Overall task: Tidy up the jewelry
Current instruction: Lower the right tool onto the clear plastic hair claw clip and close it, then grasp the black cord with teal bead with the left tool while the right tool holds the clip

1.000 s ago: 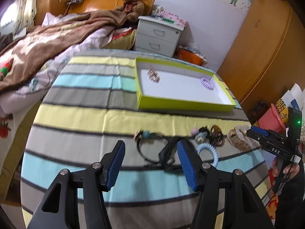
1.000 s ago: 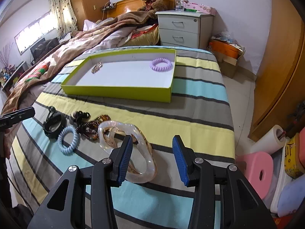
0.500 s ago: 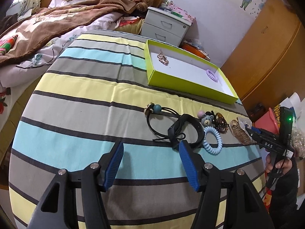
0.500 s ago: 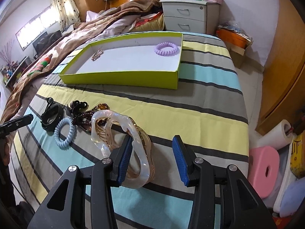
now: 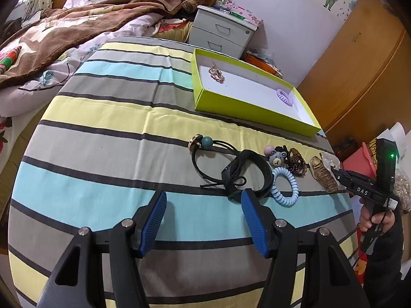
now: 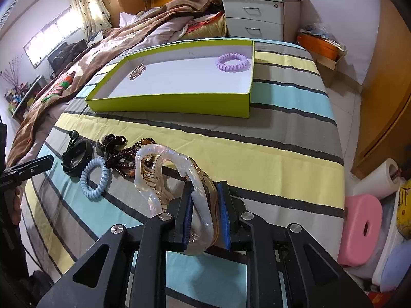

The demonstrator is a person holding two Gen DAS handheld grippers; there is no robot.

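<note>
Hair claw pinched in my right gripper

My right gripper (image 6: 205, 215) clamps the pearly hair claw (image 6: 177, 179); the green tray (image 6: 179, 102) lies ahead. My left gripper (image 5: 203, 215) hangs spread, the black band (image 5: 246, 174) just beyond.

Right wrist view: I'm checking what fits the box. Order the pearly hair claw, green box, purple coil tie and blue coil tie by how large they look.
1. green box
2. pearly hair claw, though it is nearest the camera, so it looks enlarged
3. blue coil tie and purple coil tie: alike; the purple lies farther off, so unranked.
</note>
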